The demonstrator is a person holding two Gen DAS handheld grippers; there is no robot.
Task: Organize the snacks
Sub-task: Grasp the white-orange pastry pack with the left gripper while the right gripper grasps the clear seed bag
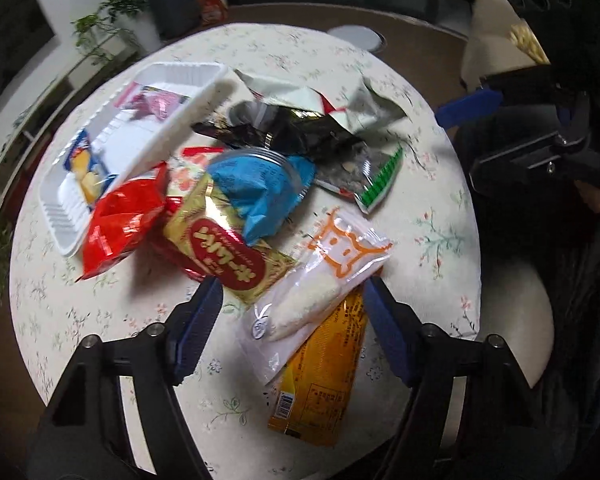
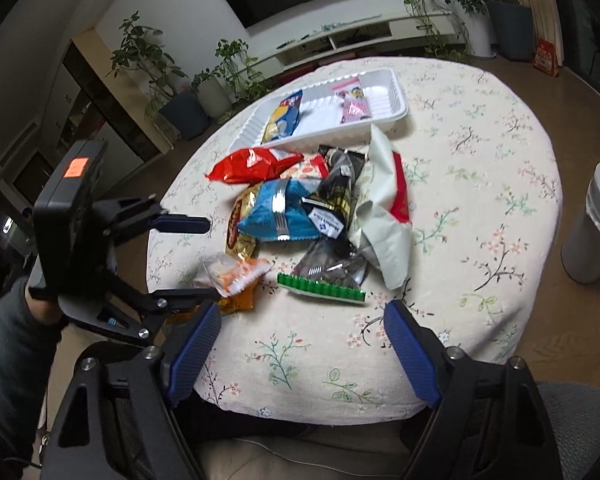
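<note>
Fingers (image 1: 210, 304) of the left gripper (image 1: 292, 300) are spread around the clear white snack packet (image 1: 320, 280), not touching it. Right gripper (image 2: 304, 320) is held open above bare desk (image 2: 480, 184). Snacks are piled beside the white tray (image 2: 396, 108).

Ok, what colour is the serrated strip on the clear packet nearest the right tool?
Green: the strip runs along the clear packet's near edge, clearest in the right wrist view.

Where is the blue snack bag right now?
The blue snack bag lies mid-pile on the table, between the red bag and the black packet.
</note>
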